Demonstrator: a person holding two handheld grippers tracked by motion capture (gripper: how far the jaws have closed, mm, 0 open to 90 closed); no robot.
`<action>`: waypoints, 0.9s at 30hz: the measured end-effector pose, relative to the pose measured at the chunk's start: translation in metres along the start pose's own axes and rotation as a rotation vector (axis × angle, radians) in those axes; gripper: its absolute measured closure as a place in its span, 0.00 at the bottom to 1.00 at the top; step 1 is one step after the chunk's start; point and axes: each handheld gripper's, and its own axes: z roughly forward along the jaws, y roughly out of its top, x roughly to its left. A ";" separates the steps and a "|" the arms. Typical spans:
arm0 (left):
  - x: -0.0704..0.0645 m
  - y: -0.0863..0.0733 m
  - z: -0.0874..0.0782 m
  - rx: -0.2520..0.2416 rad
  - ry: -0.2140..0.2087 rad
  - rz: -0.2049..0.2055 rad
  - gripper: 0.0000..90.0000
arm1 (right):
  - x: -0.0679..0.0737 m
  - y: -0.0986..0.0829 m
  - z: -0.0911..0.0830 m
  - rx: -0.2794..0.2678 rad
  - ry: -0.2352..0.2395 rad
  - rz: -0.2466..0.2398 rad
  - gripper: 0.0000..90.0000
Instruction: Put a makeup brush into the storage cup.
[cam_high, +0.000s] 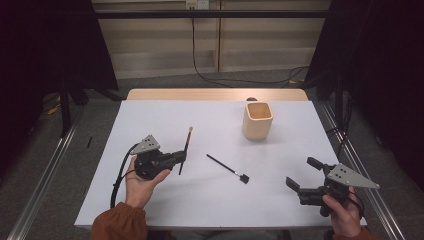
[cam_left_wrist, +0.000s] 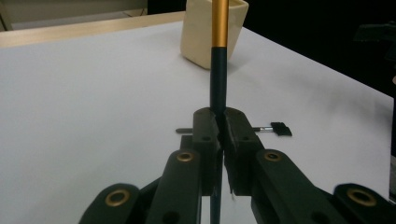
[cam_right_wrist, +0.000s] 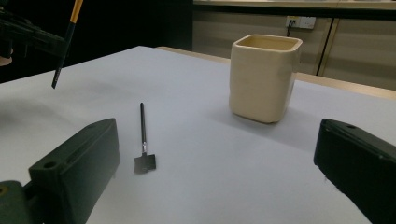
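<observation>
Two brushes: my left gripper fingers clamp the gold-tipped brush left of the cup; the flat brush lies before the cup; right gripper fingers wide.

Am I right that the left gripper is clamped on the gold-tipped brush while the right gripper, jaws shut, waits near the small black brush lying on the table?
Not quite: the right gripper has its jaws wide open, as the right gripper view shows. The rest holds: the left gripper is clamped on the gold-tipped brush, and the small black brush lies on the table.
</observation>
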 end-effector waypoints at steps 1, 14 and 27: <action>0.000 0.000 0.000 -0.008 -0.005 0.001 0.94 | 0.000 0.000 -0.001 -0.008 0.003 -0.001 0.00; -0.003 -0.001 0.000 -0.063 -0.045 0.012 0.94 | 0.010 0.007 0.002 -0.038 0.091 -0.015 0.00; -0.007 -0.001 0.002 -0.070 -0.051 0.029 0.94 | 0.023 0.023 0.021 -0.032 0.186 0.025 0.00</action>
